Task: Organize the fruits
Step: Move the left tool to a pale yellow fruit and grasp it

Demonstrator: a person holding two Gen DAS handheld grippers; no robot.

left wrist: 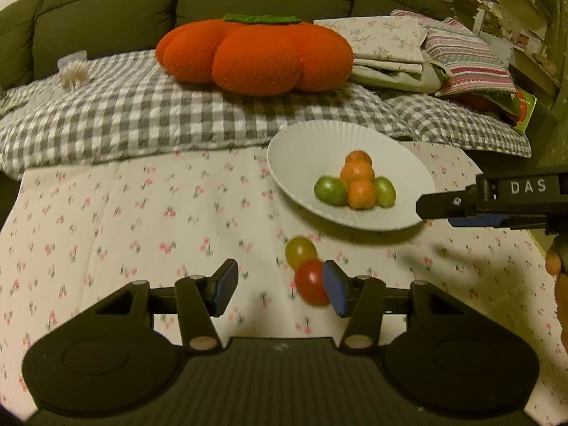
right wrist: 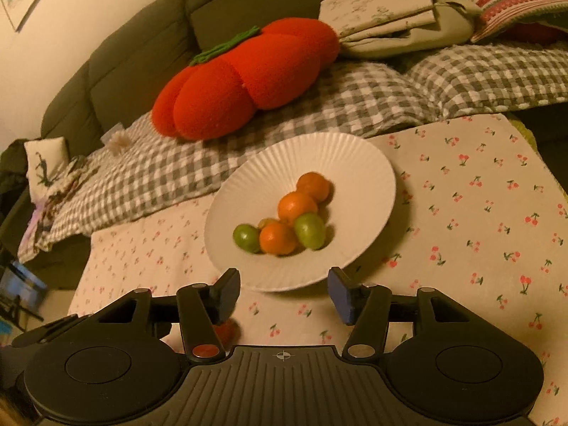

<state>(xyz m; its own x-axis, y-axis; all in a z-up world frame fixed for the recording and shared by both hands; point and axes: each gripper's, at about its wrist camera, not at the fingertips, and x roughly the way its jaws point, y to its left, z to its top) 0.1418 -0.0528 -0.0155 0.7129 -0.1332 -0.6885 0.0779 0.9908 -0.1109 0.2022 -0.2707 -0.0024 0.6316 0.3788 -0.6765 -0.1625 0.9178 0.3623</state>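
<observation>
A white ribbed plate (left wrist: pixel 305 149) on the cherry-print cloth holds orange fruits (left wrist: pixel 361 193) and green fruits (left wrist: pixel 330 190); it also shows in the right wrist view (right wrist: pixel 312 152). A red tomato (left wrist: pixel 309 285) and a yellow-green tomato (left wrist: pixel 300 251) lie touching on the cloth in front of the plate. My left gripper (left wrist: pixel 280 289) is open and empty, its right pad (left wrist: pixel 333 289) beside the red tomato. My right gripper (right wrist: pixel 284 293) is open and empty, just short of the plate's near rim; it also shows at the right edge of the left wrist view (left wrist: pixel 461 209). A red fruit (right wrist: pixel 227 332) peeks out under its left finger.
A big orange pumpkin cushion (left wrist: pixel 254 55) lies on a grey checked blanket (left wrist: pixel 142 113) on the dark sofa behind the table. Folded cloths (left wrist: pixel 390 46) and a striped cushion (left wrist: pixel 465 60) are stacked at the back right. Shelves (left wrist: pixel 525 17) stand at the far right.
</observation>
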